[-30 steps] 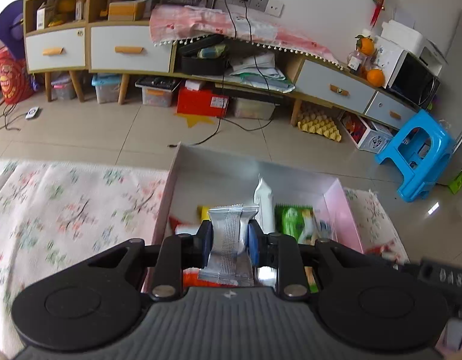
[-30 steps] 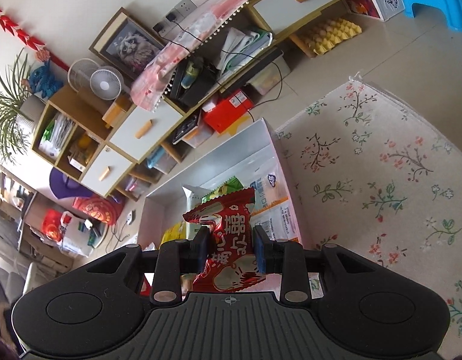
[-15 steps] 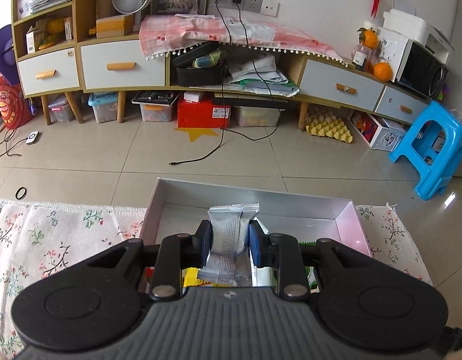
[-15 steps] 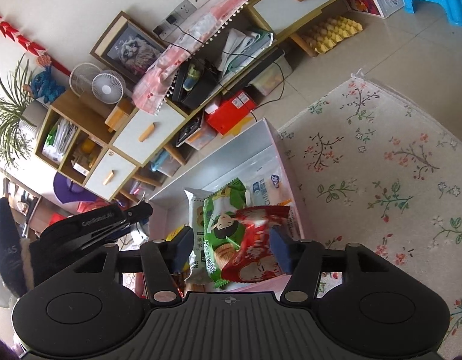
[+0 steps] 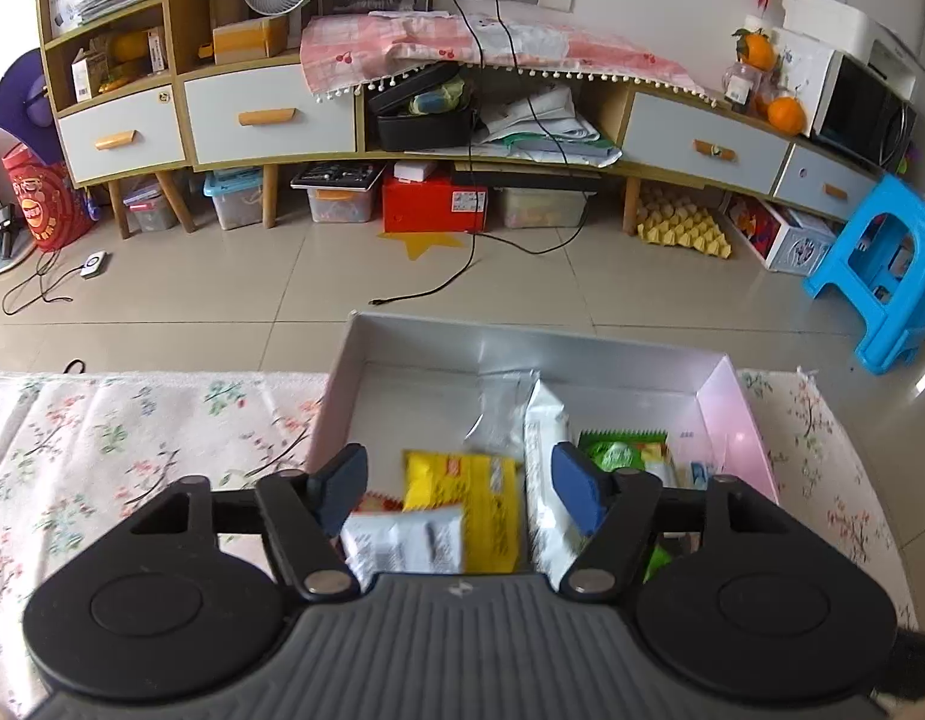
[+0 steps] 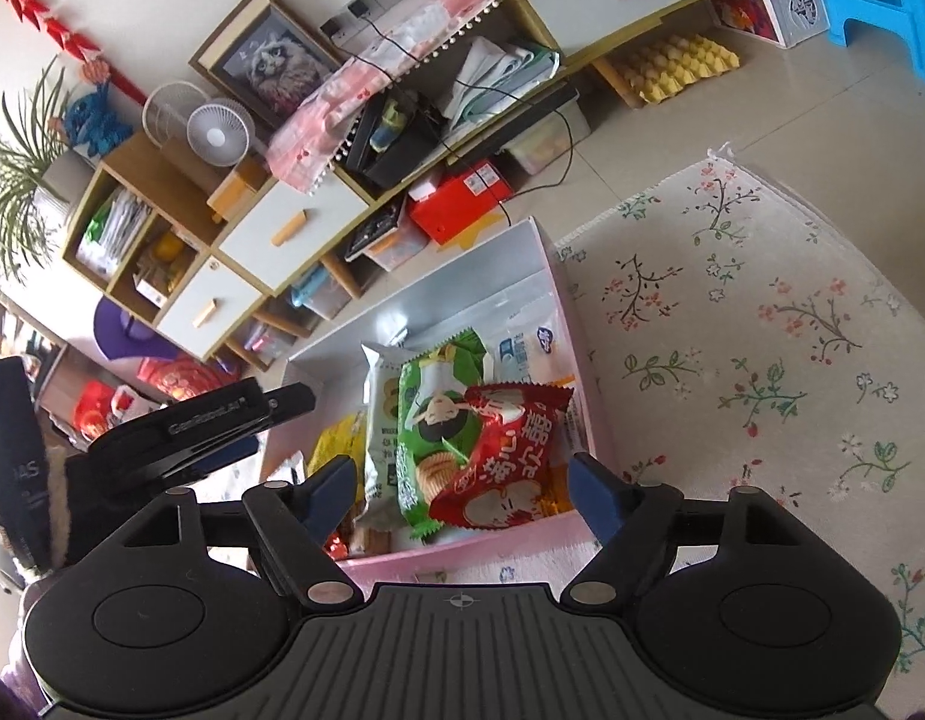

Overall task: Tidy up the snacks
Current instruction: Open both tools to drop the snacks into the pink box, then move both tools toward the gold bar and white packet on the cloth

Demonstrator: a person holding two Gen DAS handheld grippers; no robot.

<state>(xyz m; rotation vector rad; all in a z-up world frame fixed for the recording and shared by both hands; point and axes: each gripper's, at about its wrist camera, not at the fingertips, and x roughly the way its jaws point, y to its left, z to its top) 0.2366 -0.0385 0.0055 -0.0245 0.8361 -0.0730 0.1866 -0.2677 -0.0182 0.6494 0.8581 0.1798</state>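
Note:
A pink box (image 5: 732, 414) with a grey inside sits on the flowered rug and holds several snack packs. My left gripper (image 5: 459, 480) is open and empty above it, over a yellow pack (image 5: 462, 510) and a silver pack (image 5: 402, 540). A white pack (image 5: 543, 450) and a green pack (image 5: 618, 450) lie to the right. My right gripper (image 6: 459, 489) is open above the box's (image 6: 576, 372) near wall. A red pack (image 6: 504, 462) lies on a green biscuit pack (image 6: 432, 420) in the box. The left gripper also shows in the right wrist view (image 6: 192, 426).
The flowered rug (image 6: 762, 330) spreads right of the box, and left of it in the left wrist view (image 5: 132, 438). Beyond is tiled floor, a long low cabinet (image 5: 402, 114) with storage bins under it, and a blue stool (image 5: 882, 264) at right.
My left gripper opened and let go of the silver pack, which now lies in the box. My right gripper opened and released the red pack onto the green pack.

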